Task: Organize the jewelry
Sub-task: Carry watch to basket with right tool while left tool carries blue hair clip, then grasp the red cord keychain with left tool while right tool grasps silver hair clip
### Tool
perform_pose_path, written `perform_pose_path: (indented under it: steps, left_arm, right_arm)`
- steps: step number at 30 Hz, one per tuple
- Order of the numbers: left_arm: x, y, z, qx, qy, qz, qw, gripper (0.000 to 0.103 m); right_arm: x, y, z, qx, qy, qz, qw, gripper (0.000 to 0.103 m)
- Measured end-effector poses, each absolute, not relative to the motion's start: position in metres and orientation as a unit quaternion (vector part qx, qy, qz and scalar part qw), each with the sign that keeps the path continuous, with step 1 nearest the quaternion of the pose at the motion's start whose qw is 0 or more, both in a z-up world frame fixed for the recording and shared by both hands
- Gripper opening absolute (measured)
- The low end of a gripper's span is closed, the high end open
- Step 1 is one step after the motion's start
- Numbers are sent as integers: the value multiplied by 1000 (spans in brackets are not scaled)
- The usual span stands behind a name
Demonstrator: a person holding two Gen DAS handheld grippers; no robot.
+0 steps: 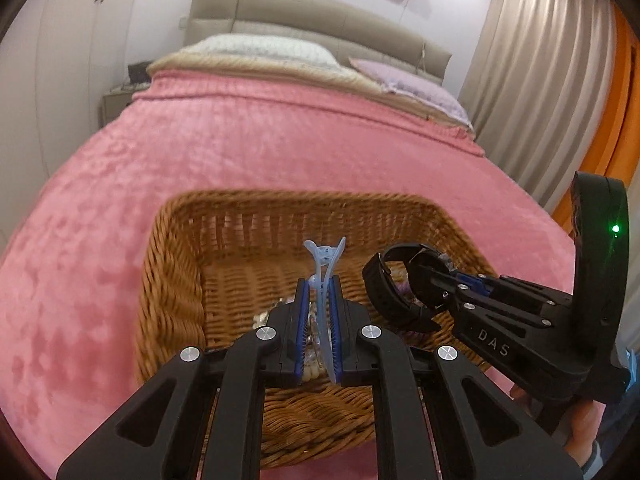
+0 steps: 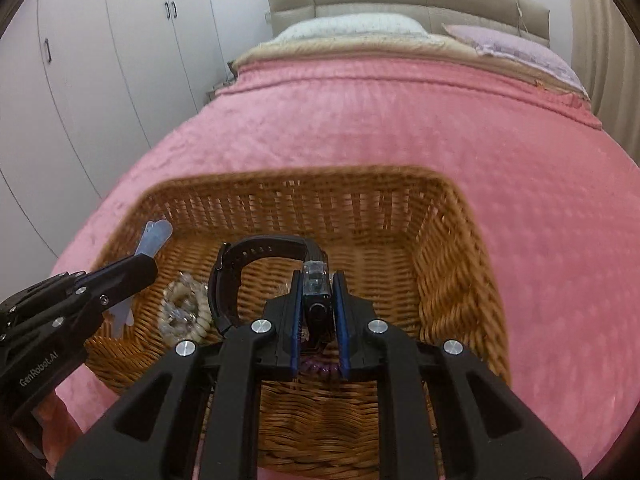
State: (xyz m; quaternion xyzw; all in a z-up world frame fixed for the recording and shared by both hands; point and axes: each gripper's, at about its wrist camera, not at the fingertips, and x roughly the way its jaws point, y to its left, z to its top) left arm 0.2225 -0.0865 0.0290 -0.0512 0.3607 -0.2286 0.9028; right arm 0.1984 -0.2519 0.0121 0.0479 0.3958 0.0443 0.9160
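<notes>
Left wrist | over the basket (image 1: 176, 264) my left gripper (image 1: 319, 312) pinched a light, slick clip (image 1: 322, 268) mid-body | right gripper (image 2: 319, 304) clamped the watch (image 2: 256, 258) by its stiff case, floppy strap hanging.

The wicker basket (image 2: 440, 280) is honey-brown with a tight woven pattern. Beneath it spreads a pink blanket (image 1: 280, 152) with a mottled plush texture. Above the basket, a pale translucent blue hair clip (image 1: 322, 268) and a black watch (image 2: 256, 256). Inside the basket lie cream and clear beaded bracelets (image 2: 182, 312). Beyond the basket, a lilac pillow (image 2: 516, 50) and beige headboard (image 1: 304, 20).
</notes>
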Motion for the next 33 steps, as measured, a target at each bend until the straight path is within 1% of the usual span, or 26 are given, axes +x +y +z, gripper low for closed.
perform_pose_path:
  steps: [2, 3, 4, 5, 6, 11, 13, 15, 18, 22, 25, 27, 28, 33]
  left_arm:
    - [223, -86, 27, -56, 369, -234, 898, 10]
    - [222, -85, 26, -59, 371, -238, 896, 13]
    - [219, -83, 27, -63, 373, -243, 893, 28]
    - [216, -81, 29, -65, 369, -244, 895, 38]
    - [211, -79, 31, -64, 362, -244, 898, 39]
    - [176, -59, 57, -84, 333, -264, 901, 42]
    - [152, -47, 68, -92, 317, -273, 904, 42]
    - [132, -39, 75, -96, 306, -276, 906, 42]
    - [101, -26, 76, -98, 298, -275, 909, 42]
    - [78, -15, 62, -106, 311, -266, 906, 42]
    - [72, -12, 39, -104, 342, -258, 898, 42]
    - [73, -12, 25, -100, 357, -247, 895, 42]
    - [76, -12, 17, -100, 368, -242, 892, 40]
    - [89, -10, -11, -115, 405, -238, 876, 40]
  right_arm:
    - [197, -252, 11, 55, 402, 52, 913, 15]
    - [196, -253, 11, 60, 403, 56, 911, 19]
    - [194, -254, 13, 66, 402, 61, 911, 21]
    - [190, -256, 17, 71, 395, 65, 913, 24]
    - [186, -257, 24, 69, 388, 63, 917, 24]
    - [145, -262, 57, 72, 357, 68, 929, 24]
    - [126, -263, 66, 70, 349, 74, 932, 27]
    - [104, -263, 71, 60, 341, 76, 935, 32]
    - [71, -262, 72, 53, 337, 83, 936, 32]
    - [40, -259, 58, 57, 341, 85, 935, 32]
    - [28, -256, 40, 58, 347, 89, 932, 32]
    - [26, -257, 28, 60, 356, 91, 928, 32]
    - [26, -257, 22, 59, 360, 89, 927, 32]
    - [33, -260, 0, 53, 388, 81, 917, 32]
